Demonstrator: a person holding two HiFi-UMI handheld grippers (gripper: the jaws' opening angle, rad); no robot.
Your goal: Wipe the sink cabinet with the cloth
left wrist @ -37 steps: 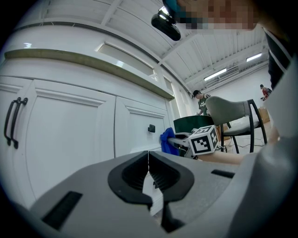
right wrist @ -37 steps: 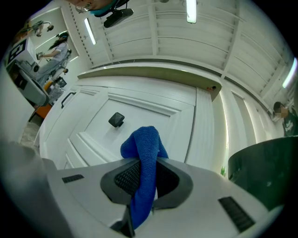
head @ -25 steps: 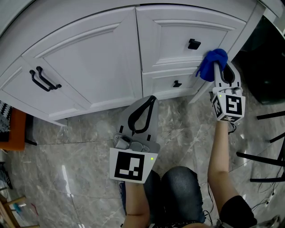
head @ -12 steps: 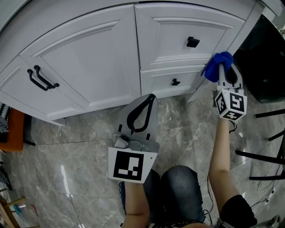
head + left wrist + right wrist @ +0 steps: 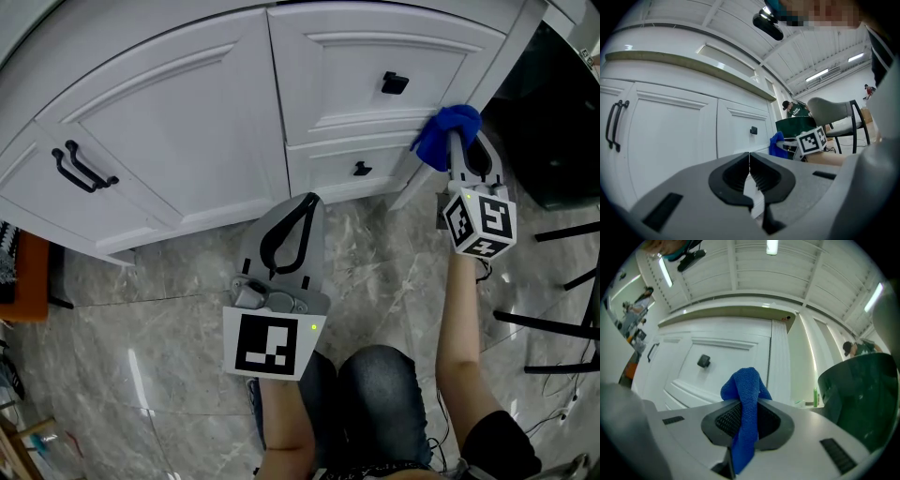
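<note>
Wiping step in hand: our right gripper (image 5: 454,142) clamps the blue cloth (image 5: 446,129) in its fingers (image 5: 797,427) at the sink cabinet (image 5: 187,141) right corner, left gripper (image 5: 306,206) pinched together, empty; next, we judge, a firm sweep across the fronts

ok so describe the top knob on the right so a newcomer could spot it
Start at the white sink cabinet and go to its right end, where two panels are stacked beside the blue cloth. The upper knob is the small black square centred on the taller top panel. The lower knob sits on the shallow panel beneath, and the far-left doors carry long bar handles.
</note>
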